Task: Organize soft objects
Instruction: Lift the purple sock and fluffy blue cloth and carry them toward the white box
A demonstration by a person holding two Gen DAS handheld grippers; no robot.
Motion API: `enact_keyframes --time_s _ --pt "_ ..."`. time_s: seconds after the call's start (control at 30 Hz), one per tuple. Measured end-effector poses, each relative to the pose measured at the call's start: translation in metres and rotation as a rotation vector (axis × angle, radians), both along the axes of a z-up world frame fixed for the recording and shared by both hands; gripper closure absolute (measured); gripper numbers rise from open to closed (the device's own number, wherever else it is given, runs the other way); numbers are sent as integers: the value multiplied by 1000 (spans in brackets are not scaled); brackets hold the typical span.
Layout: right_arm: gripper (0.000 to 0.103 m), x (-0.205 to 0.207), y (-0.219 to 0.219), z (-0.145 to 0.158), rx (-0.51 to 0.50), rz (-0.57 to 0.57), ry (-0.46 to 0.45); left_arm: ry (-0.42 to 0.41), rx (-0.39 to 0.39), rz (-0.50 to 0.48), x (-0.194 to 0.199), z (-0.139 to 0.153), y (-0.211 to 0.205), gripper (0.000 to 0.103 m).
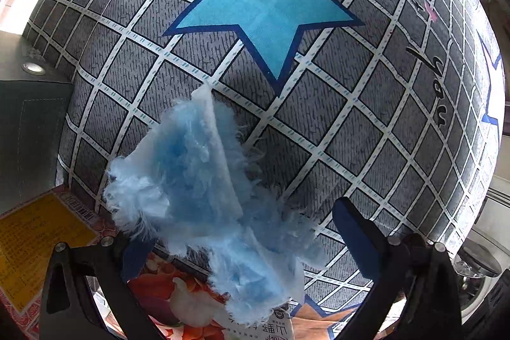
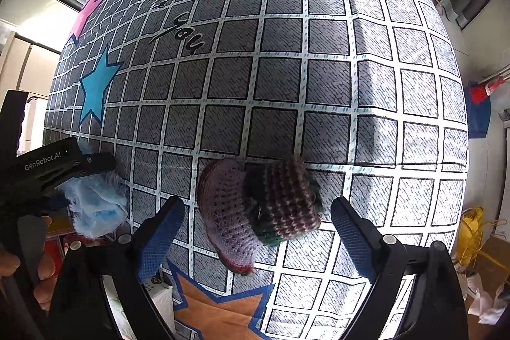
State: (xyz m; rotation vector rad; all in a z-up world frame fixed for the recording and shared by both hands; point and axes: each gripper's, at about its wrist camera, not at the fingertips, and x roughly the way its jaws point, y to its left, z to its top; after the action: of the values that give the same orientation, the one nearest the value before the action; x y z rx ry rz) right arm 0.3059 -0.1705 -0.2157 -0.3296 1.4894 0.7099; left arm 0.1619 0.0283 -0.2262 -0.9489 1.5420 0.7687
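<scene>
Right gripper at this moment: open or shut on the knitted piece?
Open. The right gripper has its fingers spread wide on either side of the knitted piece, which lies on the checked cover, ungrasped.

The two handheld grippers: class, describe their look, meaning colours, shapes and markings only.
Each gripper, left gripper and right gripper, has a black angular frame with silver screws and two flat fingers faced with textured blue pads. White "GenRobot.AI" lettering marks the left one's black body.
</scene>
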Motion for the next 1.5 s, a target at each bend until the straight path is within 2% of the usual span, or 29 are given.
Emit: enact_keyframes --time_s 0.1,0.27,0.37,0.63,0.67,0.7,0.73,0.77,0.8,0.83,0.87,0.93,1.03,1.2,1.3,1.5 --pt "9 -1 14 -10 -33 28 -23 13 -25 18 -1 -13 0 0" --pt "0 -10 34 -24 -109 79 -72 13 5 -20 9 -13 -4 0" --pt "0 -20 47 -29 -182 136 -121 9 10 -14 14 -13 -3 0" --pt "1 -13 58 -33 -216 128 -70 21 -13 -31 14 -10 -7 1" --pt "6 -12 60 -31 -211 125 -77 17 -7 -47 20 -7 -4 5" --pt "17 -10 61 -27 -200 124 -88 8 6 -71 27 -5 -2 8" --pt "24 -8 62 -22 -188 128 -98 -3 20 -99 33 0 -2 19" --pt "36 -8 62 -18 -177 133 -105 -13 33 -126 36 5 -5 33" --pt "39 -7 62 -16 -168 138 -101 -25 44 -160 41 9 -7 43" --pt "41 -7 61 -15 -164 141 -99 -42 42 -192 45 13 -10 65" --pt "44 -6 61 -14 -156 142 -96 -70 18 -210 47 16 -11 75" --pt "46 -4 59 -9 -141 129 -79 -119 1 -231 49 26 -14 75" --pt "46 0 51 6 -70 90 -32 -171 41 -320 50 52 -23 75" --pt "46 -6 49 33 -5 69 -10 -241 91 -449 42 95 -41 75" --pt "46 -15 51 48 30 55 5 -279 106 -508 29 119 -47 75" --pt "46 -62 45 63 76 22 25 -336 126 -621 -20 152 -74 75"
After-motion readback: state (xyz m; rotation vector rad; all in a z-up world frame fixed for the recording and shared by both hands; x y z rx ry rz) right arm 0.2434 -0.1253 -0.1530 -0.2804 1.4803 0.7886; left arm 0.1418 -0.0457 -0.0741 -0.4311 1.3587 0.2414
